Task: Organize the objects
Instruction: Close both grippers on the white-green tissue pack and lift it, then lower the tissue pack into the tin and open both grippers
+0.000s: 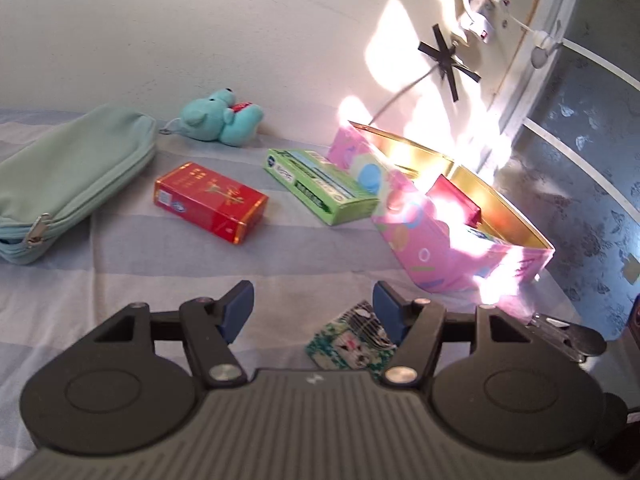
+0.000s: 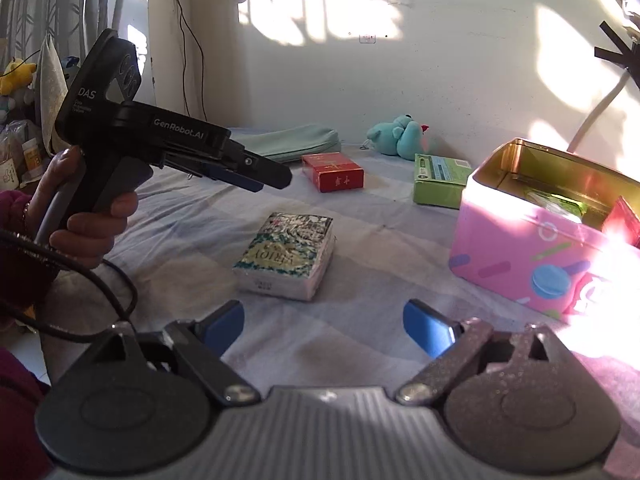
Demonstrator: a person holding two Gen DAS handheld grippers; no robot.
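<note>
A pink tin box (image 1: 420,240) (image 2: 520,256) stands open on the striped bed sheet, with a red pack (image 1: 454,200) and a green item inside. Beyond it lie a green box (image 1: 320,184) (image 2: 438,180), a red box (image 1: 208,202) (image 2: 332,176), a teal plush toy (image 1: 222,118) (image 2: 400,136) and a mint zip pouch (image 1: 72,176) (image 2: 292,142). A green-and-white tissue pack (image 2: 288,254) (image 1: 352,340) lies in front of my right gripper (image 2: 326,324), which is open and empty. My left gripper (image 1: 314,308) (image 2: 272,178) hovers open above the sheet, the pack just below its right finger.
A person's hand (image 2: 92,216) holds the left gripper, whose black cable (image 2: 120,292) loops down. A power strip (image 1: 480,12) and black tape crosses are on the wall behind the tin. Curtains and clutter fill the far left. A metal clip (image 1: 568,332) lies by the tin.
</note>
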